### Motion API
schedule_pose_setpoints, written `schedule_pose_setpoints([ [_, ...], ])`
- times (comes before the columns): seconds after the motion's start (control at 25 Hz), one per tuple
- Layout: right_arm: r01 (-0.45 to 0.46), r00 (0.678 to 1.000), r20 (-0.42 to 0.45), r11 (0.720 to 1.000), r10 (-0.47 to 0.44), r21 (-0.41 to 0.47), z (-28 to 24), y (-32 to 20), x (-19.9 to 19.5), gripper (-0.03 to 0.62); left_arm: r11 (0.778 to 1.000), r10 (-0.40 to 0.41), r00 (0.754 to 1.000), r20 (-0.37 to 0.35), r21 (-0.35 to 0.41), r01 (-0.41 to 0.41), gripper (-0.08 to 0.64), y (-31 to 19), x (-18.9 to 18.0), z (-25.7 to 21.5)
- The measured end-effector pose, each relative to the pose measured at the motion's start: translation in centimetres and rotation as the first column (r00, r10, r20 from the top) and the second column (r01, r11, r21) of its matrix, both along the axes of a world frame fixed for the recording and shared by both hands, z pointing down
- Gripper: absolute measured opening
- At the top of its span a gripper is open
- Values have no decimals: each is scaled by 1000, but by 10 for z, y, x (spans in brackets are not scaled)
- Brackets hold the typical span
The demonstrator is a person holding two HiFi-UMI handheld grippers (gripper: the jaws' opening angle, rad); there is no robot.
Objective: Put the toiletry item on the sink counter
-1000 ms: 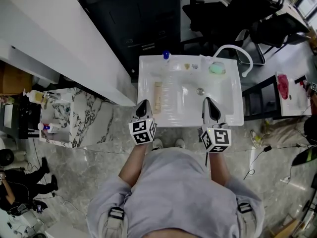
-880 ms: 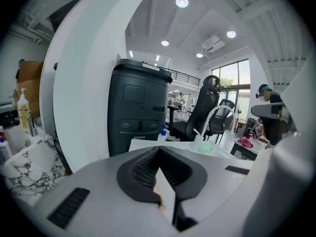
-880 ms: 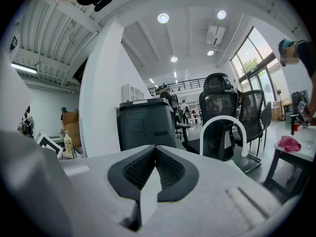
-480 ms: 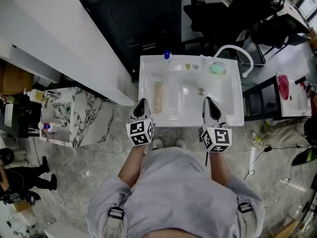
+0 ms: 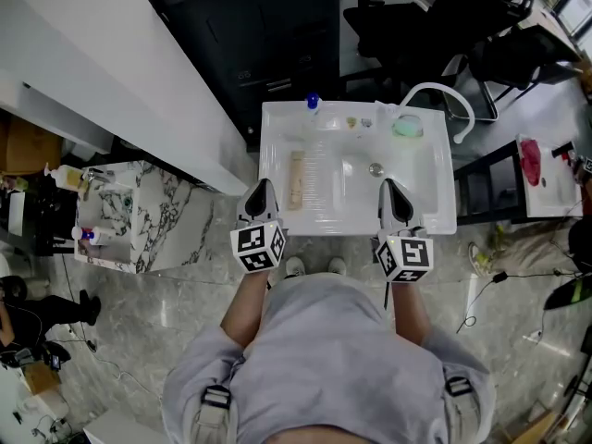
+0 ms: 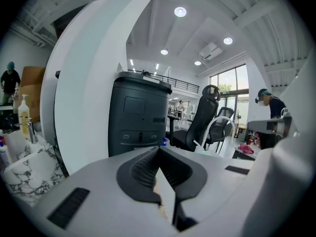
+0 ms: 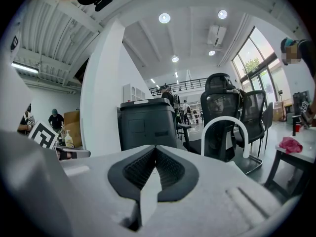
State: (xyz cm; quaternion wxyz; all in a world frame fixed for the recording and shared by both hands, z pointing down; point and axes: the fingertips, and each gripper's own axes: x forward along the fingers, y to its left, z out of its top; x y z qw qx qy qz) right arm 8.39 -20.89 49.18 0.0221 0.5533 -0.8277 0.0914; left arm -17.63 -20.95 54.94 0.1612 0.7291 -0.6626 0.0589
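Observation:
A white sink unit (image 5: 277,215) stands in front of me in the head view, with a ribbed counter on its left and the basin on its right. A slim tan item (image 5: 295,180) lies on the ribbed part. At the back rim stand a blue-capped bottle (image 5: 313,104) and a green round item (image 5: 405,128) beside the white arched faucet (image 5: 442,92). My left gripper (image 5: 262,186) hovers at the unit's front left edge, shut and empty. My right gripper (image 5: 388,187) is over the basin's front edge, also shut with nothing in it. Both gripper views show the jaws pressed together.
A black bin (image 5: 268,35) stands behind the sink, next to a white partition (image 5: 111,54). A marble stand (image 5: 139,220) with bottles is to the left. Office chairs (image 5: 435,17) and a small table with a pink cloth (image 5: 529,160) are on the right.
My left gripper has drifted slightly left, off the counter's front corner. The right gripper and the items on the sink have not moved.

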Motion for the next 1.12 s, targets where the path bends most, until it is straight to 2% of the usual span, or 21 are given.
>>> schedule_pose_setpoints([
  [1.12, -8, 1000, 1, 1000, 8, 14, -4, 6, 2, 2, 990, 12, 1000, 15, 139, -14, 6, 11, 4, -60],
])
